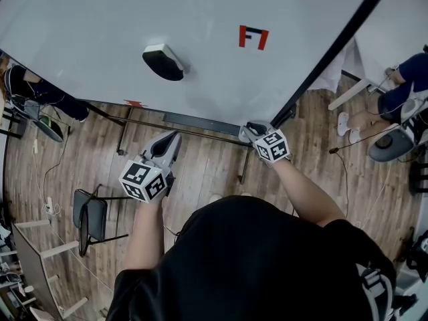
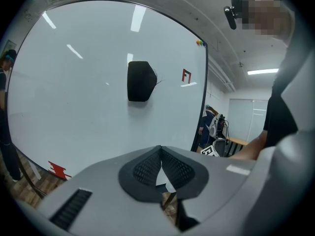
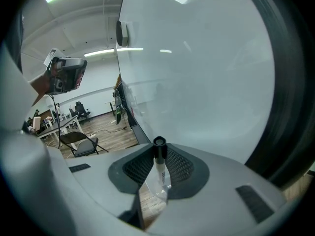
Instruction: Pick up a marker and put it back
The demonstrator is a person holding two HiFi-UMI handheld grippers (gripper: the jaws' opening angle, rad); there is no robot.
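Observation:
A white marker with a black cap (image 3: 160,167) stands clamped between the pads of my right gripper (image 3: 158,154), cap end pointing away. In the head view that gripper (image 1: 253,131) sits just below the whiteboard (image 1: 200,25), near the right end of its tray (image 1: 200,122); the marker itself is hidden there. My left gripper (image 1: 174,139) hangs further left, below the tray, its jaws together with nothing between them (image 2: 160,152). A black eraser (image 1: 162,62) sticks to the board, and a red drawn mark (image 1: 253,37) lies to its right.
The board's black frame (image 1: 334,52) runs diagonally at the right. A folding chair (image 1: 90,219) stands on the wooden floor at lower left. A seated person (image 1: 401,92) is at the far right, another person (image 1: 33,89) at the far left.

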